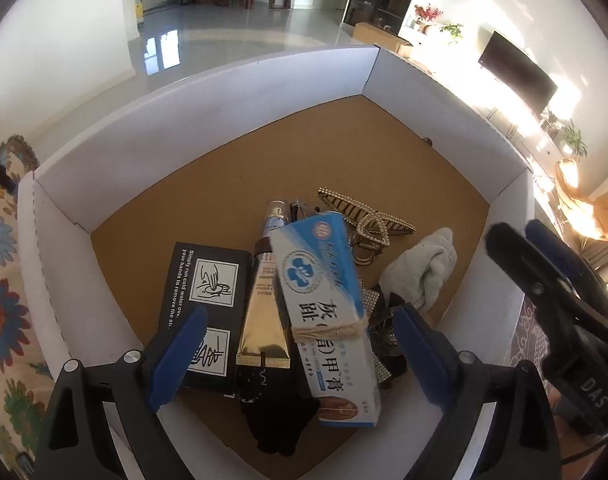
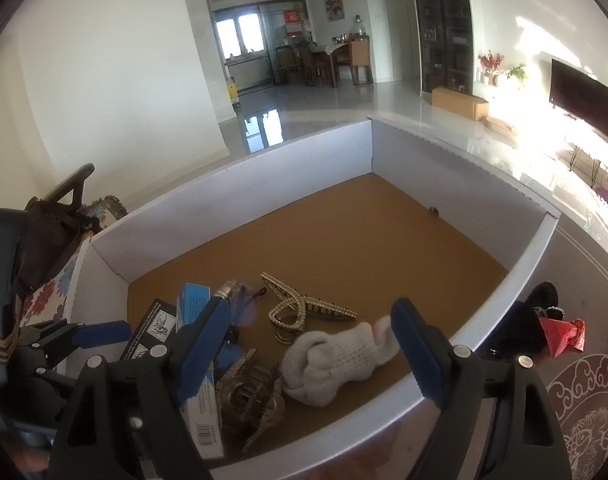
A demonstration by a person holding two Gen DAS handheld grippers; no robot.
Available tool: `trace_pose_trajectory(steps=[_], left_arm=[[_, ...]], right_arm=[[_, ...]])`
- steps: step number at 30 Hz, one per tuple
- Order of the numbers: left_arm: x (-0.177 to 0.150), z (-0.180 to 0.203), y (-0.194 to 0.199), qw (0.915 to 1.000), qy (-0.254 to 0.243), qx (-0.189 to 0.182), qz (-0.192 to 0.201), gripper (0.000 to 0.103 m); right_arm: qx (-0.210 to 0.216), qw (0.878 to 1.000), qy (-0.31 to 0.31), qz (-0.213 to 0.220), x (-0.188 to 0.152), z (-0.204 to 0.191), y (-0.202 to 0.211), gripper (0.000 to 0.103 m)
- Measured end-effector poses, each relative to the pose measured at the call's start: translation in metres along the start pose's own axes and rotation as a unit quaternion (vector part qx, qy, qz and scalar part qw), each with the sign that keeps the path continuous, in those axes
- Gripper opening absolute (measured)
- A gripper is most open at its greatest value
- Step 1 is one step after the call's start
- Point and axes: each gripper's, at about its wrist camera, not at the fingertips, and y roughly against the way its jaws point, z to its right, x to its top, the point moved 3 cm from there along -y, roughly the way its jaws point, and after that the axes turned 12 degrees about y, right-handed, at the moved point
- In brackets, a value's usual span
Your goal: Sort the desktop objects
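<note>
Sorting continues: both left tongs (image 1: 299, 344) and right tongs (image 2: 304, 352) hang released over the white box (image 1: 207, 120) (ointment carton (image 1: 324, 300) and sock (image 2: 332, 364) inside); withdraw straight upward, avoiding the walls.

In the box (image 1: 207, 120), carton (image 1: 324, 300) lies on tube (image 1: 263, 312), sock (image 1: 424, 272) right.

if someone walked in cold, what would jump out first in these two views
First, the big white cardboard box with a brown floor, its contents heaped in the near corner. On top of that heap lies a blue-and-white carton with Chinese lettering, with a gold pearl-studded hair claw and a rolled white knitted sock beside it. Both blue-padded grippers, left gripper and right gripper, hang open above it.
</note>
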Motion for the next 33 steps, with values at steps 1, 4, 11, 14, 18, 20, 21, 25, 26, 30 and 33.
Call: trace_pose_trajectory(steps=[1,4,11,14,18,20,21,25,26,30,33], left_arm=[[0.000,-0.003,0.002,0.9999,0.007,-0.009,0.005,0.095],[0.000,-0.008,0.017,0.9979,0.022,-0.046,0.041,0.095],[0.004,-0.014,0.025,0.9949,0.049,-0.061,0.064,0.095],[0.006,-0.014,0.021,0.9947,0.052,-0.069,0.056,0.095],[0.006,-0.015,0.020,0.9940,0.055,-0.082,0.048,0.095],[0.007,-0.015,0.020,0.9936,0.056,-0.086,0.048,0.095],[0.007,-0.014,0.020,0.9935,0.056,-0.087,0.048,0.095],[0.005,-0.008,0.021,0.9943,0.037,-0.086,0.051,0.095],[0.005,-0.003,0.021,0.9947,0.027,-0.083,0.054,0.095],[-0.005,0.018,0.035,0.9933,-0.034,-0.058,0.093,0.095],[-0.019,0.041,0.051,0.9866,-0.077,-0.072,0.125,0.095]], right_arm=[[-0.015,1.000,-0.001,0.022,-0.008,0.007,0.021,0.086],[-0.065,0.996,-0.002,0.054,-0.035,0.027,0.057,0.103],[-0.180,0.976,-0.122,-0.018,-0.089,0.177,0.054,0.103],[-0.184,0.973,-0.131,-0.038,-0.070,0.222,0.029,0.102],[-0.174,0.973,-0.140,-0.063,-0.049,0.248,-0.025,0.099],[-0.165,0.972,-0.135,-0.099,-0.053,0.251,-0.054,0.094],[-0.148,0.973,-0.133,-0.119,-0.059,0.251,-0.068,0.081],[-0.127,0.982,-0.053,-0.129,-0.072,0.221,-0.074,0.051],[-0.121,0.984,-0.035,-0.126,-0.077,0.211,-0.068,0.051],[-0.086,0.990,-0.003,-0.107,-0.122,0.171,-0.022,0.051],[-0.073,0.992,0.013,-0.099,-0.167,0.145,0.024,0.051]])
